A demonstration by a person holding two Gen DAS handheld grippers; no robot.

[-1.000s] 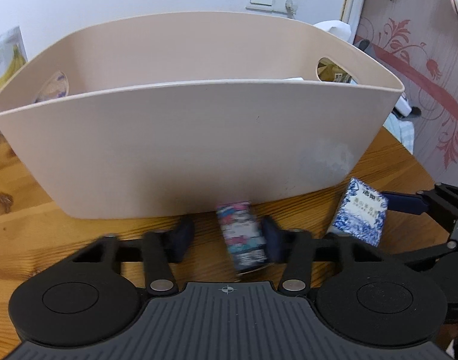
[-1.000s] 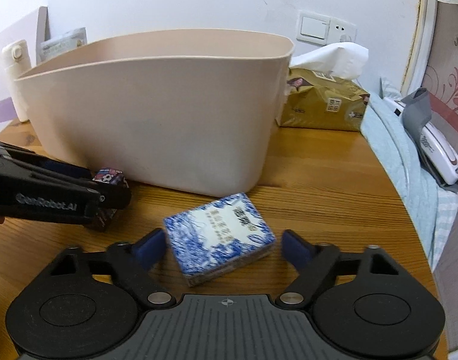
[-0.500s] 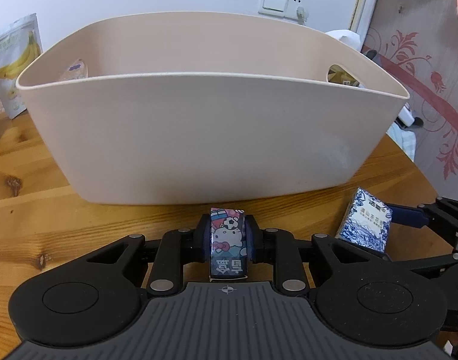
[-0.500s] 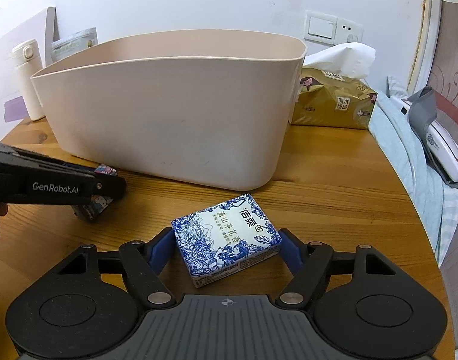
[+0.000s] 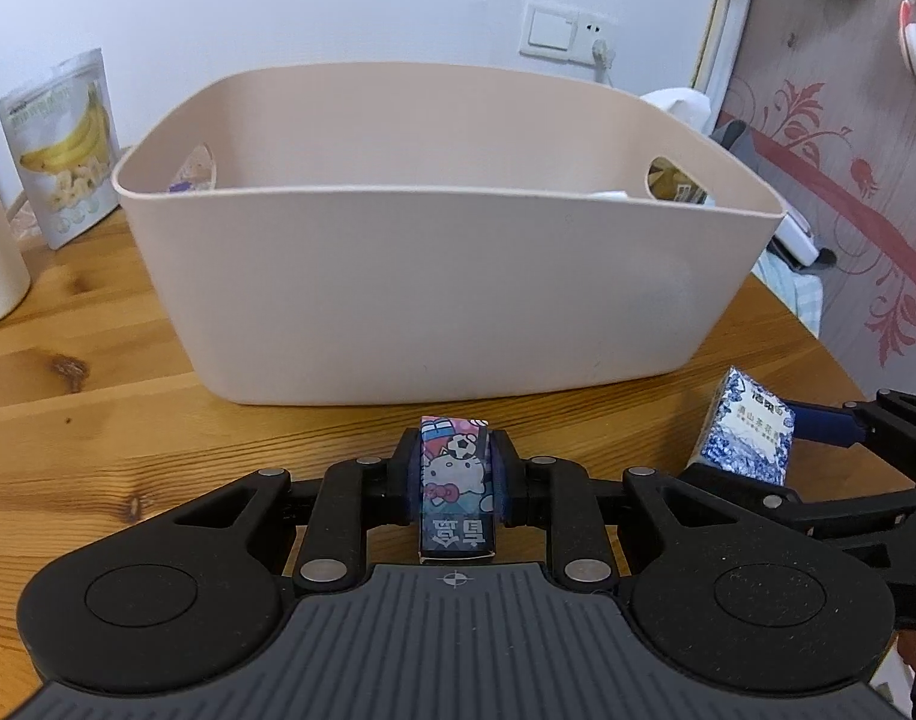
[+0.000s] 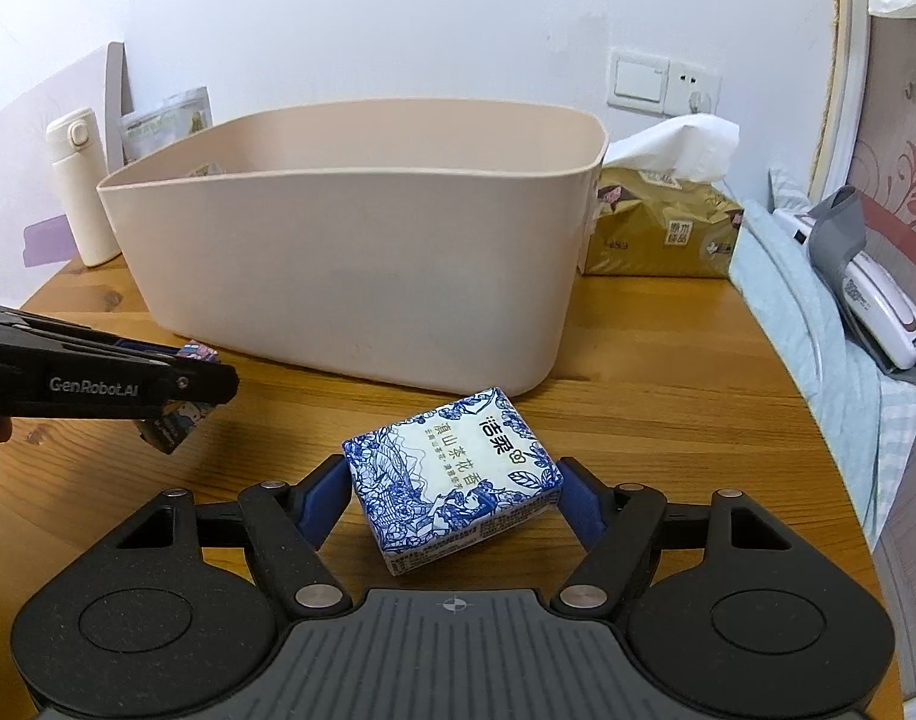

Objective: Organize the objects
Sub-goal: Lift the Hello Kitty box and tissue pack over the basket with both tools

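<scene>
our left gripper [image 5: 455, 474] is clamped on the cartoon-print pack [image 5: 456, 483], lifted clear of the wooden table [image 5: 128, 420], while our right gripper [image 6: 452, 495] pinches the blue-and-white tissue pack [image 6: 452, 474] by its sides. both packs hang just in front of the beige basket [image 5: 434, 276], probably so that we can carry them over its near wall and drop them inside.

From my feed I see a round wooden table [image 6: 668, 360] with knots in the planks, set against a plain white wall [image 5: 338, 0]. A white light switch [image 6: 638, 81] and socket [image 6: 695, 87] sit on that wall. To the right stands a pinkish panel with red floral scrollwork [image 5: 842, 180], edged by a cream frame [image 5: 719, 18]. The light is soft and even.
</scene>
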